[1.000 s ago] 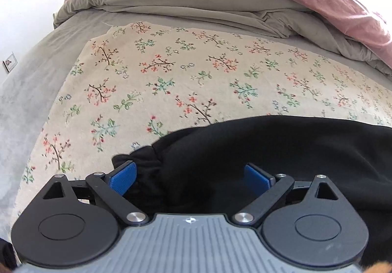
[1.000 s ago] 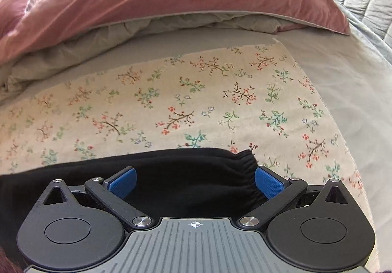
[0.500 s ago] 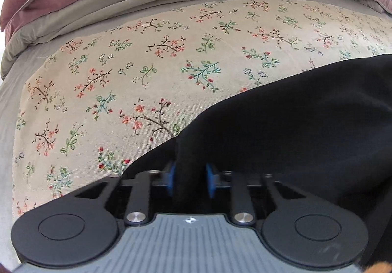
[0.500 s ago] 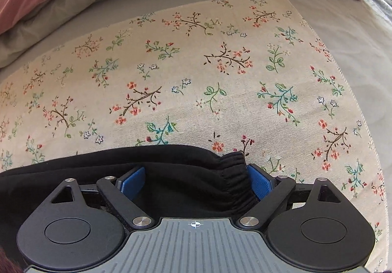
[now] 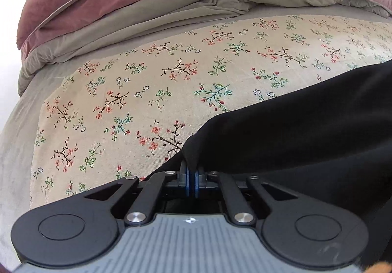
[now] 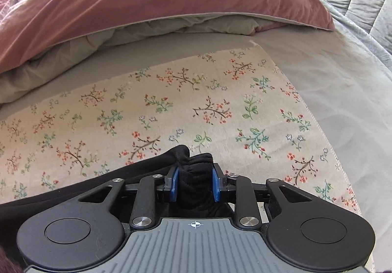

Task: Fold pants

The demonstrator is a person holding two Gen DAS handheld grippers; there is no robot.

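Both grippers now pinch the black pants (image 5: pixel 306 140), which lie on the floral cloth (image 5: pixel 152 91) over the bed. One second ago my fingers were spread. Left gripper (image 5: pixel 192 181): pads pressed onto a thin fold. Right gripper (image 6: pixel 193 183): clamped on the gathered waistband (image 6: pixel 196 162), seen only in its view.

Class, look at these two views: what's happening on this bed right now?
A person is folding black pants using two handheld grippers. The left gripper is clamped on a fold of the fabric; the right gripper pinches the gathered elastic end. The pants lie on a floral cloth spread over the bed.
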